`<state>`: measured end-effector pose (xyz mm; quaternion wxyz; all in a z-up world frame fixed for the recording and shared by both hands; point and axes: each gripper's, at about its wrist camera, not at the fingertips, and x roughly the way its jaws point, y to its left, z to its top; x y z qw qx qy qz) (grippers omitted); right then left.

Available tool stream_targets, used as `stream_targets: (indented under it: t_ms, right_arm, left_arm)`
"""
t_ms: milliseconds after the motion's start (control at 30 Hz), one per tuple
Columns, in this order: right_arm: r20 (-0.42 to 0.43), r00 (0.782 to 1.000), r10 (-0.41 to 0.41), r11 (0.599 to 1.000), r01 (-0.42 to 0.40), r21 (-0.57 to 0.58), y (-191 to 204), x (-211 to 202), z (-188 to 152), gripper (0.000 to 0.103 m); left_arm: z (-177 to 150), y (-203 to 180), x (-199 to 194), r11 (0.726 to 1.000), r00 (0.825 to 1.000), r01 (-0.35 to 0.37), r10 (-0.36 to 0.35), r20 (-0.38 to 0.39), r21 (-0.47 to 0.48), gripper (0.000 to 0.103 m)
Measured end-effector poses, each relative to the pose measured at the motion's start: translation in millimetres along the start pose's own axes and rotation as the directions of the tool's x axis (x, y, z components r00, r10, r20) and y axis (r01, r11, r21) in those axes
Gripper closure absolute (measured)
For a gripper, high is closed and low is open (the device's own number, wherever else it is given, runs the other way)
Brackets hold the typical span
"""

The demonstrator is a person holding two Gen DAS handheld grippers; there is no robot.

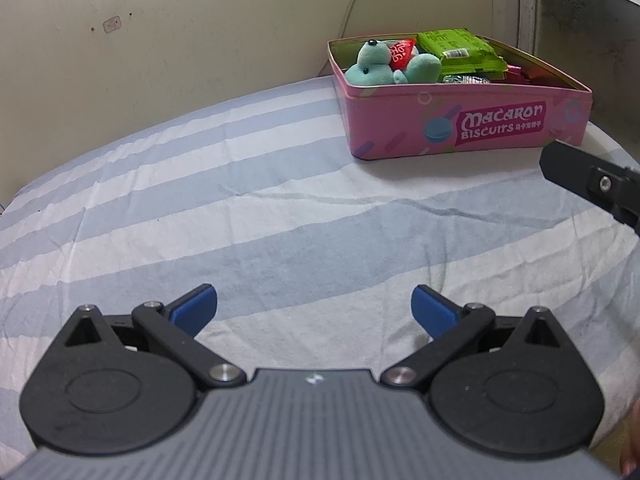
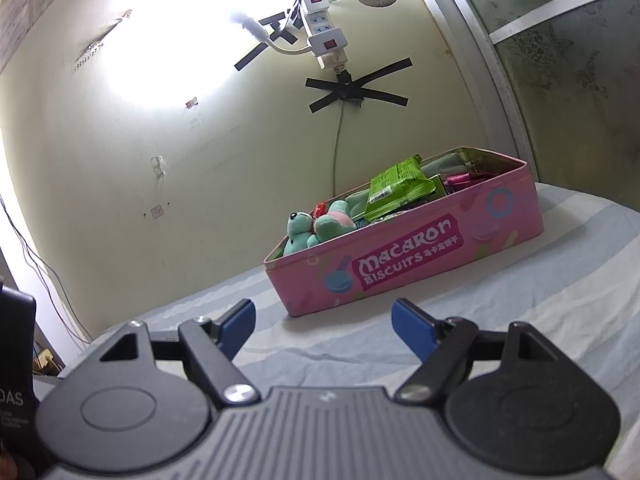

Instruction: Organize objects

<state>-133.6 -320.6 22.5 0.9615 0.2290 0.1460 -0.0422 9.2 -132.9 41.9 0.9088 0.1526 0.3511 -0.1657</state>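
A pink "Macaron Biscuits" tin (image 1: 460, 128) stands open on the striped bedsheet (image 1: 240, 208) near the wall; it also shows in the right wrist view (image 2: 420, 256). Inside lie a teal plush toy (image 1: 380, 65), a green snack packet (image 1: 460, 54), a red wrapper (image 1: 401, 53) and pink wrapped items. In the right wrist view the plush (image 2: 316, 228) and green packet (image 2: 396, 190) show too. My left gripper (image 1: 314, 308) is open and empty, low over the sheet, well short of the tin. My right gripper (image 2: 323, 322) is open and empty, just in front of the tin.
A beige wall (image 1: 180, 40) runs behind the bed. A power strip (image 2: 324, 32) and taped cable (image 2: 356, 88) hang on it above the tin. A window frame (image 2: 500, 80) is at right. Part of the right gripper (image 1: 592, 176) shows at the left view's right edge.
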Motion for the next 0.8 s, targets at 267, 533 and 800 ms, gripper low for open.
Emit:
stream_targets:
  t_ms: [267,533,800]
  right_arm:
    - [0.001,1.0,-0.003,1.0,0.003,0.0,1.3,-0.3,-0.6,0.025]
    - [0.0,1.0,-0.002,1.0,0.002,0.0,0.9,0.4,-0.1,0.025]
    - [-0.001,1.0,-0.001,1.0,0.001,0.0,0.2,0.6,0.3,0.025]
  left_arm:
    - [-0.1,-1.1,1.1,1.0,1.0,0.004,-0.004,-0.003,-0.001,0.0]
    - [-0.5,-1.4,2.1,1.0,1.0,0.009,-0.009,-0.005,0.001,0.0]
    - [-1.9,-0.7,0.8,0.999,0.999,0.031,-0.031,0.01,0.008,0.0]
